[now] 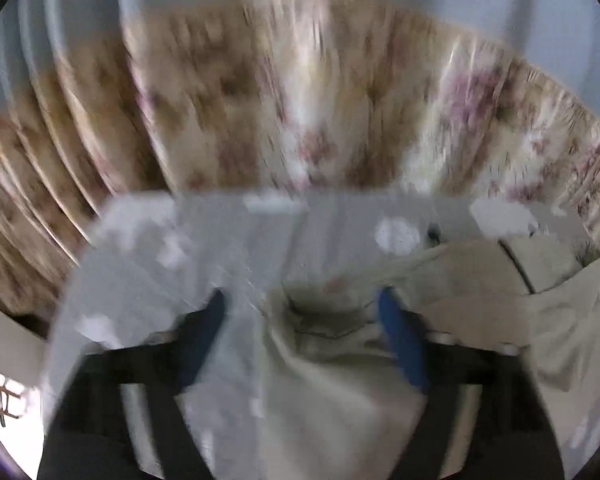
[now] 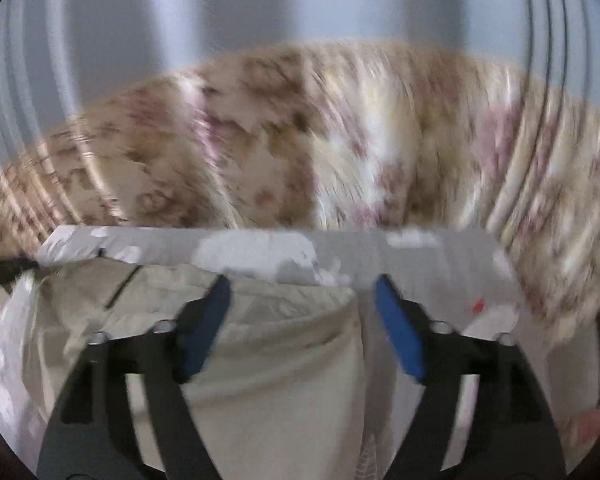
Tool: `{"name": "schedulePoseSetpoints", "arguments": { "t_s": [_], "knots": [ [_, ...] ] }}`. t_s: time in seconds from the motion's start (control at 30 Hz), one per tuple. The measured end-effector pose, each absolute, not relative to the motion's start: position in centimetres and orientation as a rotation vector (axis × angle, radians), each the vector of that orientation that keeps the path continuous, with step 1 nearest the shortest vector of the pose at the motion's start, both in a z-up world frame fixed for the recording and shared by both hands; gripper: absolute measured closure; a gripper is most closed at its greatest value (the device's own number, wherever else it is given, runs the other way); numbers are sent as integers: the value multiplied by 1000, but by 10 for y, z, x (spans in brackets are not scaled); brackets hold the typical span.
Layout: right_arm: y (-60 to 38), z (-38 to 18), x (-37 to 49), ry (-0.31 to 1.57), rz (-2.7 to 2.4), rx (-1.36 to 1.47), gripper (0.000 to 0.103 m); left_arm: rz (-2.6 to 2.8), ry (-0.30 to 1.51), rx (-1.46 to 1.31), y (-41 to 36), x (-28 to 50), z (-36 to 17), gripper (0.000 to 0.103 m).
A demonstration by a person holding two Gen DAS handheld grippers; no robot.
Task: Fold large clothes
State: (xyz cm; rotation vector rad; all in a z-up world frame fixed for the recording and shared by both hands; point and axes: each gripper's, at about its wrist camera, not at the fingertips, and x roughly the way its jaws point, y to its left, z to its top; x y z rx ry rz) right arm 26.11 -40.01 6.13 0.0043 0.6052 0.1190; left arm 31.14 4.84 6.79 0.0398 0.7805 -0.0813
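Both tongs wide, gripping nothing: left tongs [image 1: 302, 300] and right tongs [image 2: 302, 286] over beige garment [image 2: 272, 344] at lower centre; blurred floral curtain [image 1: 300, 92] above

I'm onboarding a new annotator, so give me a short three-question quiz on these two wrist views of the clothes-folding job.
1. True or false: the left claw stands open.
2. Multiple choice: what colour are the pads on the right claw? A) red B) blue C) yellow
3. Short answer: what lies beneath both claws, and what pattern does the curtain behind it carry?

Key
1. True; its blue pads are spread apart and press on nothing.
2. B.
3. A beige garment on a grey cloth with white patches; the curtain is floral, in tan and pink, though blurred.
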Motion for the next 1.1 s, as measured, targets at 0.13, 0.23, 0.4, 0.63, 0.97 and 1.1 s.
{"name": "schedulePoseSetpoints", "arguments": {
  "t_s": [0.13, 0.23, 0.4, 0.63, 0.97, 1.1],
  "knots": [
    [-376, 66, 242, 631, 268, -34, 23, -175, 716, 19, 39, 285, 97, 19],
    [-353, 53, 250, 689, 294, -85, 23, -247, 733, 146, -5, 288, 89, 19],
    [-327, 16, 272, 803, 362, -121, 21, -289, 791, 280, -57, 305, 40, 19],
    [-311, -10, 287, 822, 320, -213, 96, -284, 858, 254, -68, 332, 3, 86],
    [-312, 18, 319, 698, 242, -198, 99, -102, 721, 143, -38, 367, 41, 103],
    [-307, -16, 355, 813, 179, -206, 87, -117, 762, 135, -48, 380, 31, 103]
  ]
}}
